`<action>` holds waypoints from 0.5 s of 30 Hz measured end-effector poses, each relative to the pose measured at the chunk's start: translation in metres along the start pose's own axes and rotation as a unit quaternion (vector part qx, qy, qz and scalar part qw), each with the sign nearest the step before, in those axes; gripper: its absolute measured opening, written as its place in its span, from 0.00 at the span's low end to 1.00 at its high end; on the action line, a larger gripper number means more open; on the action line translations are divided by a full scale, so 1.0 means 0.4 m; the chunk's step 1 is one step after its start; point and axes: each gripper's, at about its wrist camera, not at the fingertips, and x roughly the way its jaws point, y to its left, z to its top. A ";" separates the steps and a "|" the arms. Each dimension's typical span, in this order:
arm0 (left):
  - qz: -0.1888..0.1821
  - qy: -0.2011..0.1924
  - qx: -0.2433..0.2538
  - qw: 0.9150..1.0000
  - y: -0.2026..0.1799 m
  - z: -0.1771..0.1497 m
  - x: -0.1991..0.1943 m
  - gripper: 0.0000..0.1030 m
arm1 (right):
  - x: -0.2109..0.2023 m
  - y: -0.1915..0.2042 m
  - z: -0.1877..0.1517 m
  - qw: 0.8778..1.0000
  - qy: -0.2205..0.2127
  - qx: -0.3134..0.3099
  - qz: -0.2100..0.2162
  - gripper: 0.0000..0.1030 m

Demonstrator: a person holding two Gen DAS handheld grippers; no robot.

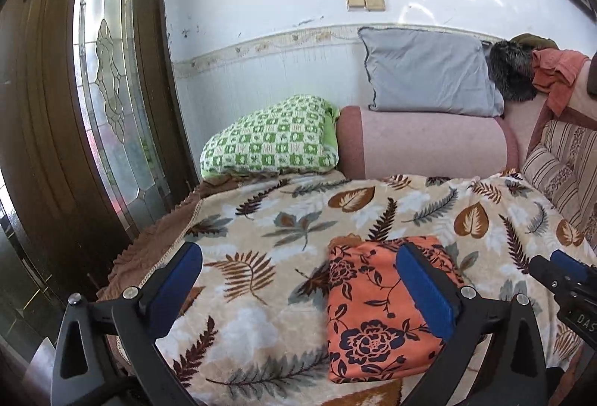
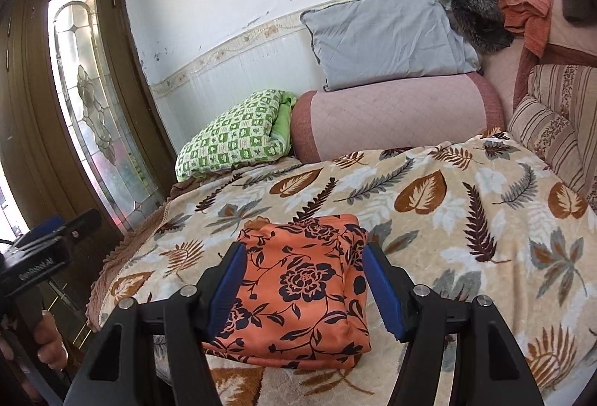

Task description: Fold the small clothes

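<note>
An orange cloth with a dark flower print (image 1: pixel 369 312) lies folded into a neat rectangle on the leaf-patterned blanket (image 1: pixel 261 219). My left gripper (image 1: pixel 300 253) hangs above the blanket with its blue pads spread wide and nothing between them; its right finger overlaps the cloth's right side in the view. From the right wrist, the folded cloth (image 2: pixel 306 294) shows between and below the fingers of my right gripper (image 2: pixel 304 251), which is open and raised clear of it. The right gripper (image 1: pixel 559 268) shows at the left view's right edge. The left gripper (image 2: pixel 56 223) is held by a hand at far left.
A green checked pillow (image 1: pixel 268 137), a pink bolster (image 1: pixel 425 145) and a grey pillow (image 1: pixel 429 70) line the back wall. Striped cushions (image 1: pixel 559 175) stand at the right. A dark wooden door with a glass panel (image 1: pixel 108 89) borders the bed's left edge.
</note>
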 end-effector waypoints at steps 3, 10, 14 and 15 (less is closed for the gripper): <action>-0.004 -0.002 0.004 1.000 -0.003 0.008 -0.014 1.00 | -0.016 0.003 0.006 1.000 -0.014 -0.002 -0.001 0.66; 0.022 -0.016 0.016 0.999 -0.006 0.021 -0.036 1.00 | -0.044 0.029 0.027 0.999 -0.041 -0.026 0.000 0.68; 0.023 -0.016 0.020 0.999 -0.006 0.025 -0.038 1.00 | -0.032 0.045 0.023 0.998 -0.036 -0.043 0.004 0.68; 0.021 -0.014 0.020 0.999 -0.006 0.025 -0.036 1.00 | -0.026 0.049 0.019 0.998 -0.033 -0.046 0.005 0.68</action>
